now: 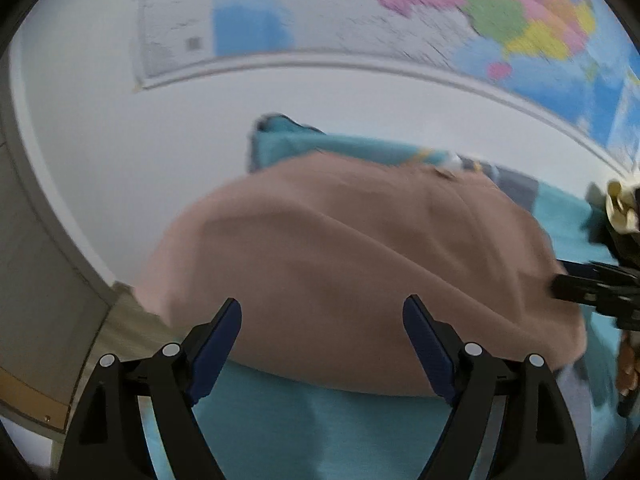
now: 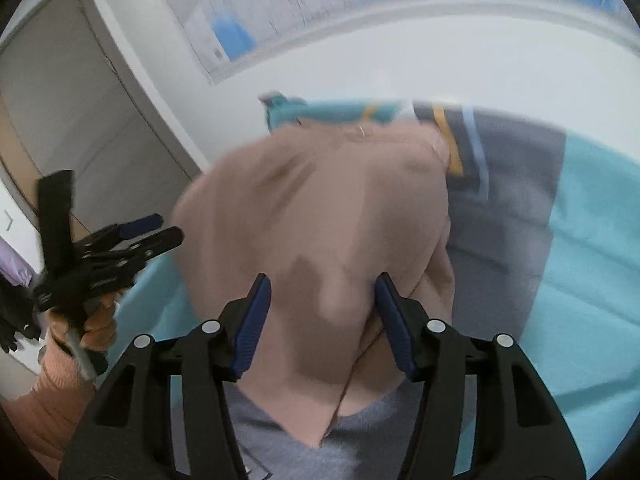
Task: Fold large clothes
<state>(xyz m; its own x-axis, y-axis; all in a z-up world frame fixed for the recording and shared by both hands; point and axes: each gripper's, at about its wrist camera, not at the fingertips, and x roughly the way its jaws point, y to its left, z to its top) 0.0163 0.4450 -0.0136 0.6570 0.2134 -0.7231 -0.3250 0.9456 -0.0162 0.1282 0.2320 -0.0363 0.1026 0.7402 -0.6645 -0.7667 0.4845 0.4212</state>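
A teal bed sheet (image 1: 276, 424) is covering the surface under everything, and a large dusty-pink soft fabric garment (image 1: 344, 264) is lying on it as the landmark for this entry, bunched into a rounded mound with broad creases. A white wall (image 1: 120, 128) is rising behind the garment, with a big multicoloured wall map (image 1: 500, 12) hanging on it above. A grey door (image 2: 72, 92) is standing off to the garment's left in the right wrist view. A grey fabric piece (image 2: 508, 216) is lying against the garment's right edge, and another grey knit cloth (image 2: 288, 440) is showing from under its near edge; whether the two are one item is not clear. A teal cloth with yellow and white trim (image 2: 340, 110) is sitting just behind the garment's far edge. The left gripper (image 1: 322, 344) is hovering at the garment's near edge with its blue-padded fingers (image 1: 218, 348) spread wide, nothing between them. The right gripper (image 2: 322, 322) is standing over the garment's near part, its jaws parted moderately with a raised fold of pink fabric lying between the pads, not visibly pinched. Both views are motion-blurred.
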